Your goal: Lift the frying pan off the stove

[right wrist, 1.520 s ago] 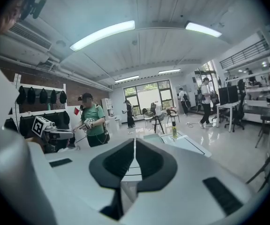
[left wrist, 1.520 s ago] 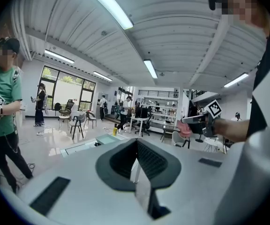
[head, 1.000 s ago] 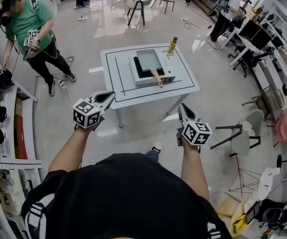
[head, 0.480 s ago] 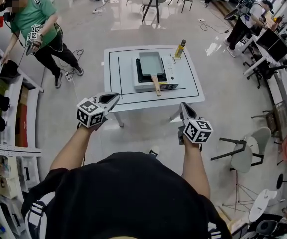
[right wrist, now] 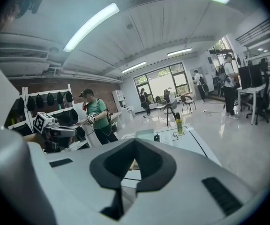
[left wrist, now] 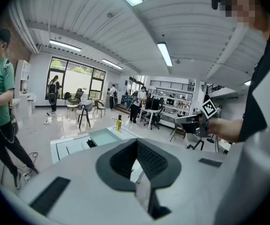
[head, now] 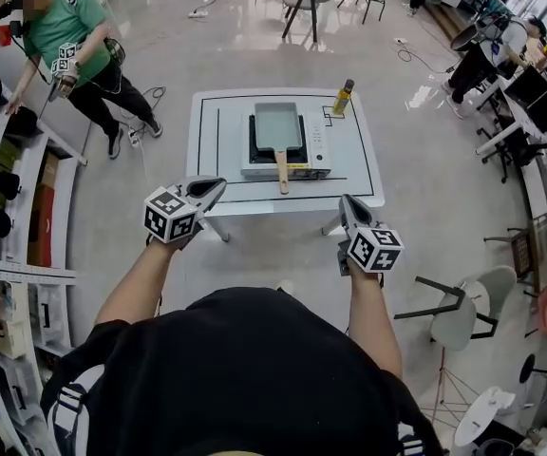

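Observation:
A pale green rectangular frying pan (head: 278,124) with a wooden handle (head: 281,170) sits on a portable stove (head: 311,150) in the middle of a white table (head: 218,150). The handle points toward me. Both grippers are held out in front of my body, short of the table's near edge. My left gripper (head: 213,186) is shut with nothing in it. My right gripper (head: 347,203) is likewise shut and empty. In the left gripper view the pan (left wrist: 104,136) lies ahead over the closed jaws; in the right gripper view the pan (right wrist: 144,134) is partly hidden by them.
A yellow bottle (head: 344,96) stands at the table's far right corner. A person in a green shirt (head: 65,36) stands at the far left, holding grippers, beside shelves (head: 17,207). Chairs (head: 459,302) stand to the right, and more people and desks are at the far right.
The table and pan have come nearer and now sit more squarely ahead. Both grippers have kept their place in front of my body, shut.

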